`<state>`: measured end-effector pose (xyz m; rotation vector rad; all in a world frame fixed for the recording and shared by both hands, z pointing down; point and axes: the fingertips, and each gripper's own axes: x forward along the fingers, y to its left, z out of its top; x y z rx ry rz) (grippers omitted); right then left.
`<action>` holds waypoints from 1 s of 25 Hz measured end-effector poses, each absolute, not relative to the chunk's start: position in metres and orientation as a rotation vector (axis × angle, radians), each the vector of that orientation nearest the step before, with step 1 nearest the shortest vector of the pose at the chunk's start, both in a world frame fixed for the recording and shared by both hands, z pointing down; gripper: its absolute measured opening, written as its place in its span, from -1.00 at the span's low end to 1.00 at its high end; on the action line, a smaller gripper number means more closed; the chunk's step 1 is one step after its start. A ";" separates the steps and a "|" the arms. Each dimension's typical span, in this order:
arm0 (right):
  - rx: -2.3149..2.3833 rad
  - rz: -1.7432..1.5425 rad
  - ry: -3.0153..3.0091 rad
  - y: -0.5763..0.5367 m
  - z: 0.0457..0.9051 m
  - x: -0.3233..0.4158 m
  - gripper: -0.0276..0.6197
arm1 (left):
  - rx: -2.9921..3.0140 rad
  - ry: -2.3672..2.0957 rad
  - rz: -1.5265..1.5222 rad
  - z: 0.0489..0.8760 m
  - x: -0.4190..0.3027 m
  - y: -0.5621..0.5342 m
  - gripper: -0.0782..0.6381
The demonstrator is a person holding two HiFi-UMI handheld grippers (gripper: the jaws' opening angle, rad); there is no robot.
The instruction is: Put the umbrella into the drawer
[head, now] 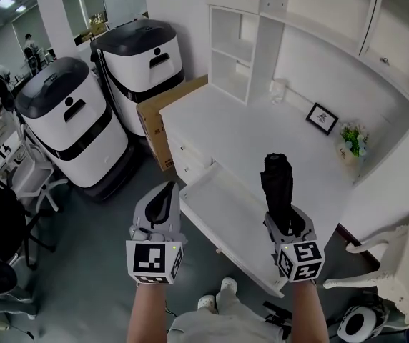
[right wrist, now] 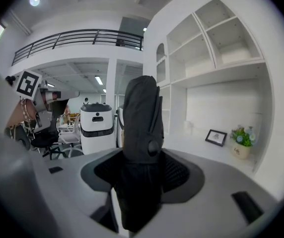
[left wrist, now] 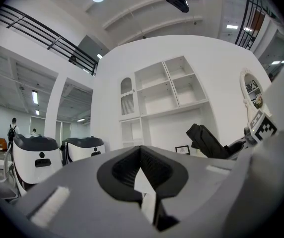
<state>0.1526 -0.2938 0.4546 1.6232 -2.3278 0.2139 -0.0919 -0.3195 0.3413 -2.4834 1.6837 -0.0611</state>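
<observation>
A folded black umbrella (head: 277,184) stands upright in my right gripper (head: 284,224), whose jaws are shut on its lower part, above the right end of the open white drawer (head: 219,206). In the right gripper view the umbrella (right wrist: 142,123) rises between the black pads (right wrist: 177,172) and fills the gap. My left gripper (head: 164,195) hovers just left of the drawer's near corner with its jaws together and nothing between them. The left gripper view shows its pads (left wrist: 154,165) meeting, and the umbrella (left wrist: 209,142) off to the right.
The drawer juts from a white desk (head: 240,131) under white shelves (head: 237,48). On the desk stand a small picture frame (head: 322,118) and a flower pot (head: 352,143). Two white-and-black machines (head: 72,120) and a cardboard box (head: 158,116) stand left; a white chair (head: 394,263) right.
</observation>
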 end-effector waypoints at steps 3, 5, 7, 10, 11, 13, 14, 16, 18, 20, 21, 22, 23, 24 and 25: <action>1.562 0.256 -2.310 -0.297 0.477 0.151 -0.18 | -2.491 1.696 -0.075 0.349 -0.090 -0.324 -0.76; 1.528 0.287 -2.298 -0.298 0.490 0.150 -0.18 | -2.496 1.706 -0.086 0.354 -0.089 -0.327 -0.76; 1.497 0.321 -2.288 -0.299 0.504 0.148 -0.18 | -2.501 1.716 -0.100 0.358 -0.089 -0.329 -0.76; 1.449 0.380 -2.267 -0.300 0.526 0.145 -0.18 | -2.511 1.728 -0.118 0.366 -0.089 -0.333 -0.76; 1.432 0.403 -2.262 -0.301 0.534 0.144 -0.18 | -2.514 1.732 -0.123 0.368 -0.089 -0.334 -0.76; 1.395 0.454 -2.251 -0.302 0.550 0.140 -0.18 | -2.519 1.740 -0.134 0.373 -0.090 -0.336 -0.76; 1.377 0.477 -2.245 -0.303 0.557 0.139 -0.19 | -2.521 1.744 -0.140 0.375 -0.091 -0.338 -0.76; 1.342 0.517 -2.231 -0.305 0.572 0.137 -0.19 | -2.525 1.751 -0.151 0.379 -0.091 -0.340 -0.76; 1.307 0.547 -2.216 -0.308 0.586 0.135 -0.19 | -2.529 1.757 -0.163 0.383 -0.090 -0.343 -0.76; 1.269 0.567 -2.201 -0.311 0.599 0.132 -0.19 | -2.532 1.766 -0.173 0.388 -0.090 -0.346 -0.76; 1.249 0.575 -2.195 -0.313 0.605 0.131 -0.19 | -2.533 1.770 -0.178 0.391 -0.089 -0.347 -0.76; 1.229 0.583 -2.188 -0.314 0.611 0.130 -0.19 | -2.534 1.773 -0.184 0.392 -0.089 -0.348 -0.76; 1.211 0.593 -2.181 -0.316 0.617 0.129 -0.19 | -2.535 1.776 -0.189 0.394 -0.088 -0.349 -0.76; 1.194 0.605 -2.173 -0.317 0.623 0.129 -0.19 | -2.537 1.779 -0.195 0.396 -0.087 -0.349 -0.76; 1.178 0.617 -2.163 -0.318 0.629 0.128 -0.19 | -2.537 1.783 -0.201 0.397 -0.087 -0.350 -0.76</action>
